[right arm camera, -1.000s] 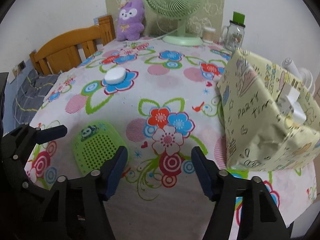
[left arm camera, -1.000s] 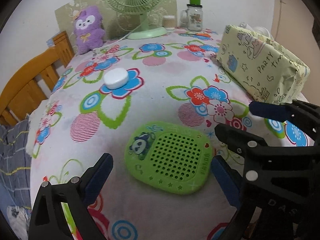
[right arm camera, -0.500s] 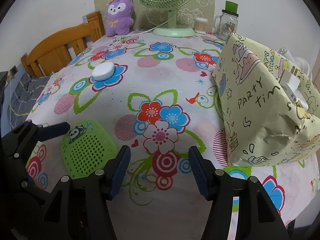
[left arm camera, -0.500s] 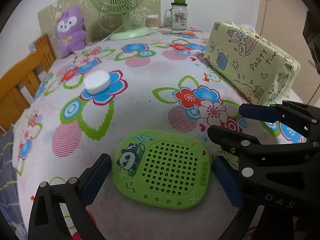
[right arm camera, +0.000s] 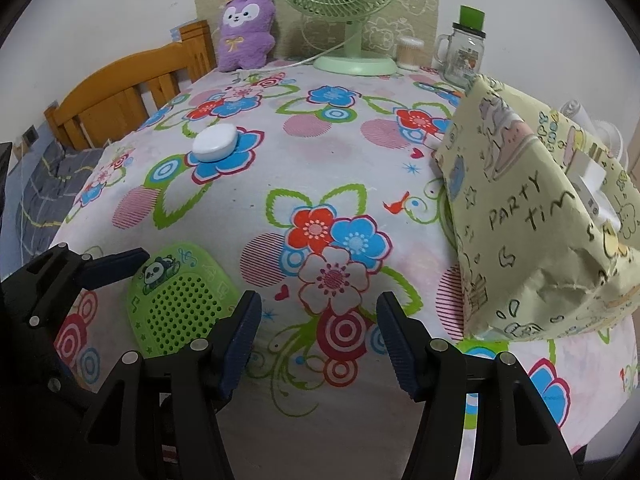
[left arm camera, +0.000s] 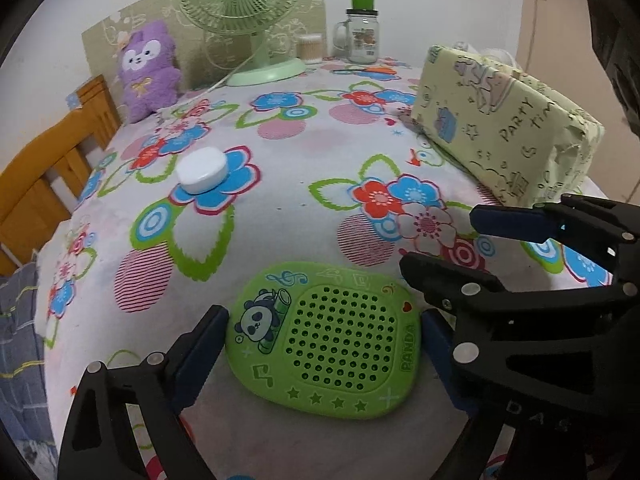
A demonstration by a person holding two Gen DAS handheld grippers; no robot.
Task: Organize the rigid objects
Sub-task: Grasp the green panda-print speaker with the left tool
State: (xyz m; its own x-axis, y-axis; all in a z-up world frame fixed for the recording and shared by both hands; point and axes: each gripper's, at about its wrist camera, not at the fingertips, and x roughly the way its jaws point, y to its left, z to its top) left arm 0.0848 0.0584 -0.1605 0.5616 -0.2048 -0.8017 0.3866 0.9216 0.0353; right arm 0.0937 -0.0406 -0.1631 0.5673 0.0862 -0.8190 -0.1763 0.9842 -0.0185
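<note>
Counting w/ two grippers: we see one green panda case [left arm camera: 324, 340] between closing left gripper [left arm camera: 322, 342] fingers, one white puck [left arm camera: 201, 170], one wrapped box [left arm camera: 504, 128]; right gripper [right arm camera: 318, 338] half-open, empty.

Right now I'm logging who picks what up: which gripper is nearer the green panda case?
Left. The left gripper straddles the green panda case, one finger on each side, its jaws just closing in. The right gripper hovers beside it, over bare tablecloth.
</note>
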